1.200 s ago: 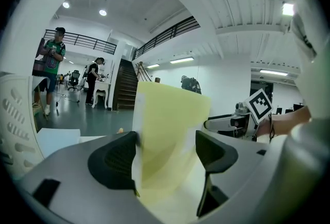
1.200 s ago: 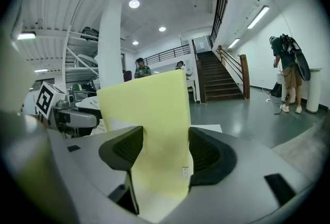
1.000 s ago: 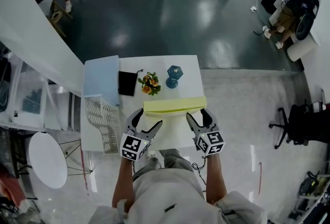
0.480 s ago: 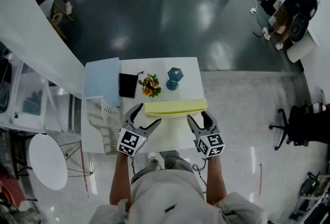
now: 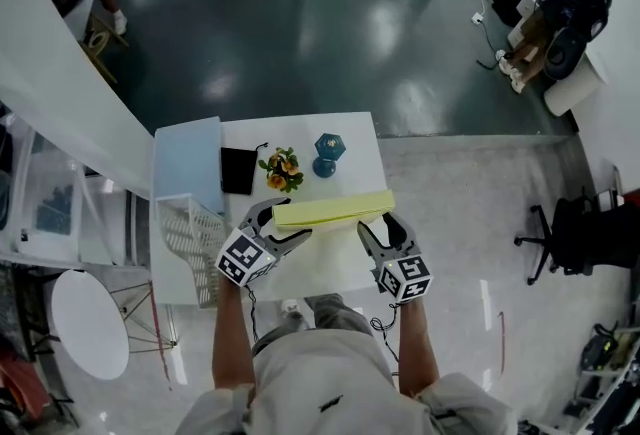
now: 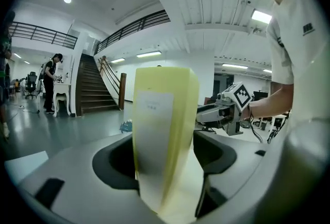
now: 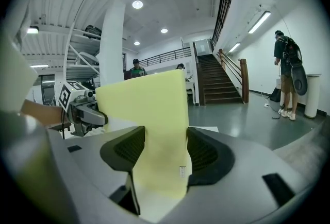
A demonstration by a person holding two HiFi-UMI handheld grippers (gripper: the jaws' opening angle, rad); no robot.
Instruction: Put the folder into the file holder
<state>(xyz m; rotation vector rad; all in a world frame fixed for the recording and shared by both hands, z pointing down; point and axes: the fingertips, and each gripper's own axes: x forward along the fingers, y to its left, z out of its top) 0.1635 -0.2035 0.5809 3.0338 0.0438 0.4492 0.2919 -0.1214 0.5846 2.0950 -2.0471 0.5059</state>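
Observation:
The yellow folder (image 5: 333, 211) stands on its edge over the white table (image 5: 355, 133), held by its two ends. My left gripper (image 5: 283, 222) is at its left end; its jaws have just been closing with the folder (image 6: 165, 135) between them, and both pads now meet its faces. My right gripper (image 5: 381, 224) is shut on the right end, and the folder (image 7: 154, 135) fills the gap between its pads. The white mesh file holder (image 5: 190, 233) sits at the table's left edge, just left of my left gripper.
A light blue board (image 5: 187, 158) lies at the table's back left beside a black pouch (image 5: 238, 170). A small pot of orange flowers (image 5: 280, 168) and a blue vase (image 5: 328, 151) stand behind the folder. People stand far off on the dark floor.
My left gripper has shifted left along the folder's end and rolled, its far finger now reaching around the folder's left corner. The right gripper and the folder have stayed put.

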